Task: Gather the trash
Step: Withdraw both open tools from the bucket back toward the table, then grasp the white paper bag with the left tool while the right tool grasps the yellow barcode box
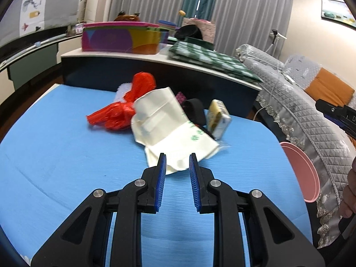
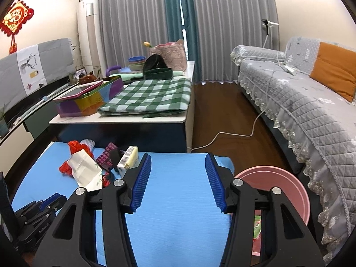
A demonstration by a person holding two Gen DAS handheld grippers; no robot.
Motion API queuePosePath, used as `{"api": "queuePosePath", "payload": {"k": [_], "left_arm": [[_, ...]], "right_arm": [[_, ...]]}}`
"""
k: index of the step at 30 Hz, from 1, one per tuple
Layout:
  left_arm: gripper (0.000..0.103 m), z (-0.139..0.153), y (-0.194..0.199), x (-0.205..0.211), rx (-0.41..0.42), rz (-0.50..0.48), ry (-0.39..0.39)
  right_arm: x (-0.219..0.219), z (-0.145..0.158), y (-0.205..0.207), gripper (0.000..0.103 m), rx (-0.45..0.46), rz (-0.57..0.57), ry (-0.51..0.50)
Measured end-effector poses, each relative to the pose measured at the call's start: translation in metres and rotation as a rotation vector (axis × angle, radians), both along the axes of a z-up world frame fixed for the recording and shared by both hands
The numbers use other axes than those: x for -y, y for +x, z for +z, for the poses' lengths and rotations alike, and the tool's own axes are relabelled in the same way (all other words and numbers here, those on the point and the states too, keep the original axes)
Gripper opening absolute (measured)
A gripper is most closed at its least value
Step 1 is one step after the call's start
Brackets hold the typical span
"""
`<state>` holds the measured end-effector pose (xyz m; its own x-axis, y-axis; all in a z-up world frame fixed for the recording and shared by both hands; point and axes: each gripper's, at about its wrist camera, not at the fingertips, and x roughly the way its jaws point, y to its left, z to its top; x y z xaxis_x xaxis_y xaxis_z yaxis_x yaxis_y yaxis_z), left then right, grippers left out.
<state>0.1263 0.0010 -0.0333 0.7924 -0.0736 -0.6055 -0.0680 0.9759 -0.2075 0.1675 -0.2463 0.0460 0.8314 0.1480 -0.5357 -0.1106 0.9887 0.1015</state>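
A pile of trash lies on the blue table [image 1: 66,155]: a red plastic bag [image 1: 120,113], a cream paper bag [image 1: 164,122], a black piece [image 1: 195,111], a yellow carton [image 1: 218,118] and a purple wrapper [image 1: 180,96]. My left gripper [image 1: 178,158] hovers at the near edge of the cream bag, jaws narrowly apart and not pressing on anything. My right gripper [image 2: 178,156] stands open over bare blue table [image 2: 178,189], to the right of the yellow carton [image 2: 129,156]. A pink bin [image 2: 278,184] sits beside the table's right edge.
A low cabinet [image 2: 118,120] behind the table carries a green checked cloth [image 2: 151,98] and a colourful box [image 2: 89,102]. A grey-covered sofa [image 2: 311,115] runs along the right. A white cable [image 2: 233,135] crosses the wooden floor. A wrapper [image 2: 257,224] lies inside the bin.
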Motion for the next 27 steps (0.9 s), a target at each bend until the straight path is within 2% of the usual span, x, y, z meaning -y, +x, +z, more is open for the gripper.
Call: {"api": "queuePosePath", "payload": {"k": [3, 10, 18, 22, 27], "left_arm": [[0.022, -0.007, 0.004, -0.007, -0.011, 0.013, -0.005], [0.022, -0.019, 0.016, -0.027, -0.027, 0.04, -0.019], [0.022, -0.019, 0.034, -0.043, -0.019, 0.041, -0.021], [0.038, -0.018, 0.044, -0.047, -0.01, 0.03, -0.024], [0.049, -0.02, 0.061, -0.052, -0.023, 0.021, -0.042]], "right_arm": [[-0.01, -0.005, 0.005, 0.046, -0.006, 0.015, -0.003], [-0.029, -0.017, 0.017, 0.045, -0.019, 0.041, 0.007], [-0.06, -0.043, 0.031, 0.045, -0.053, 0.086, 0.026], [-0.073, -0.055, 0.04, 0.045, -0.069, 0.1, 0.032], [-0.086, -0.065, 0.051, 0.05, -0.09, 0.115, 0.038]]}}
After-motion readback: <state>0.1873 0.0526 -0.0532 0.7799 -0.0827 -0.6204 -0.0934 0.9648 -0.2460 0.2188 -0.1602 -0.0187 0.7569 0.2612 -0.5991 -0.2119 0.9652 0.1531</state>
